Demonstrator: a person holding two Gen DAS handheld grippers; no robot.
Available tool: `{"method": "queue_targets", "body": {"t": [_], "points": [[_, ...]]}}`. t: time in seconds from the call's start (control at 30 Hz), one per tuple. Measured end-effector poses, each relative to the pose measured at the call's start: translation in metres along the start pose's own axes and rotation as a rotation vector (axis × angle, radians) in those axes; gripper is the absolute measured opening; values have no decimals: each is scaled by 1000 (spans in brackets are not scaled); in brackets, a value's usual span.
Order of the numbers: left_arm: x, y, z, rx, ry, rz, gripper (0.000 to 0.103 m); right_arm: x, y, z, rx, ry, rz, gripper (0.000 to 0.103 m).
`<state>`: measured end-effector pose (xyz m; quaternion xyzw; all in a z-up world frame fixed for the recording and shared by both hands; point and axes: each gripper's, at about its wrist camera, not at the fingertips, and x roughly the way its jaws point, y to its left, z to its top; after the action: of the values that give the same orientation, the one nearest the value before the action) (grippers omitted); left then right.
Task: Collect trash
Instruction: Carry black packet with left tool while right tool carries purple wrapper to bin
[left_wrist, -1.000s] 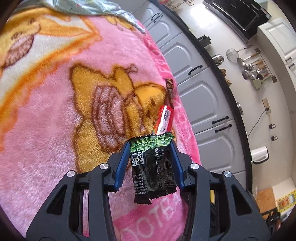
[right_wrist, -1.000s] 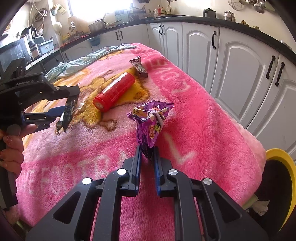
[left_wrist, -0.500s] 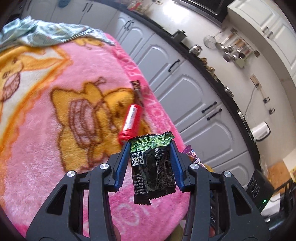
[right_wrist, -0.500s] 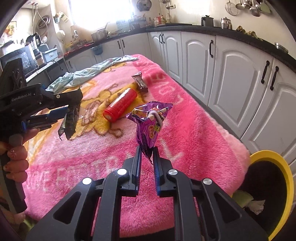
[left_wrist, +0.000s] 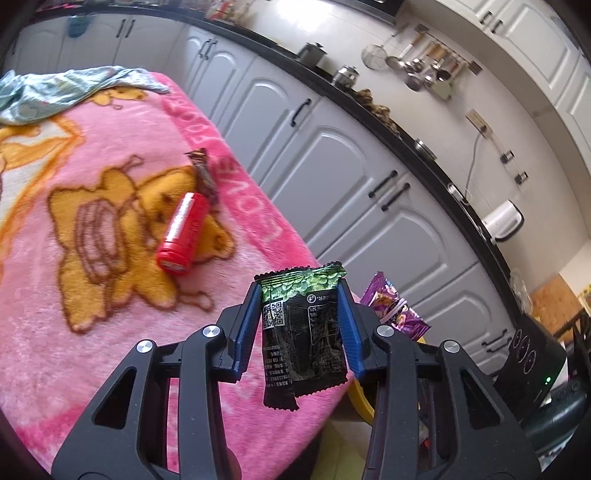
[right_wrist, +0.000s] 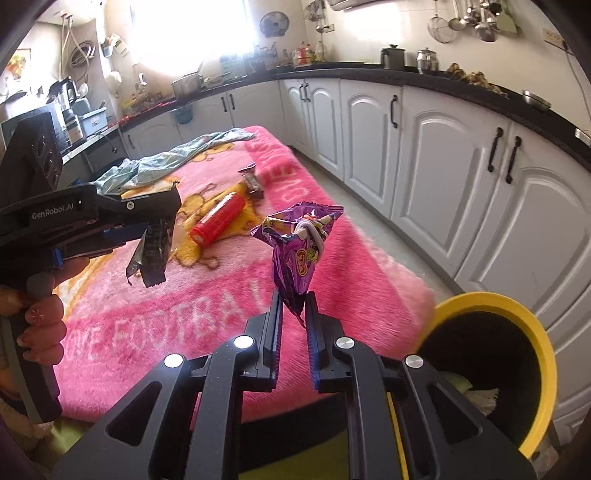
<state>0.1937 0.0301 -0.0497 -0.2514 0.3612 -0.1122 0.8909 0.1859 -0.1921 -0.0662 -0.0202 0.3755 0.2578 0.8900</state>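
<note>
two wrappers being carried toward the bin

left gripper (left_wrist: 301, 325) is closing partway on a light, crinkly black-green wrapper (left_wrist: 303, 336); right gripper (right_wrist: 293, 328) is pinching, nearly shut, the purple wrapper (right_wrist: 295, 258) by its tail, limp and slippery, near the yellow bin (right_wrist: 535, 332).

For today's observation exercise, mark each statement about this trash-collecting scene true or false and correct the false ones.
1. The left gripper holds a black and green wrapper. True.
2. The right gripper is empty. False: it pinches a purple snack bag.
3. A red tube lies on the pink blanket. True.
4. The bin has a blue rim. False: its rim is yellow.
5. The brown wrapper is inside the bin. False: it lies on the blanket.
</note>
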Motion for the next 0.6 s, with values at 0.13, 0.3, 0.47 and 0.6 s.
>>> {"method": "queue_targets", "body": {"t": [0.13,0.3,0.47,0.6], "points": [[6,-20,-5,41,17,-19,33,-20,-18,-3,28,-26,-28,12],[17,-43,-11,86,39,-45,33,-43,-44,-7,67,-58,-73,12],[29,-66,-18,128,62,-67,32,-57,-68,-19,110,-64,-112,12],[38,-85,-23,162,75,-83,32,-68,-85,-31,148,-66,-139,12]]}}
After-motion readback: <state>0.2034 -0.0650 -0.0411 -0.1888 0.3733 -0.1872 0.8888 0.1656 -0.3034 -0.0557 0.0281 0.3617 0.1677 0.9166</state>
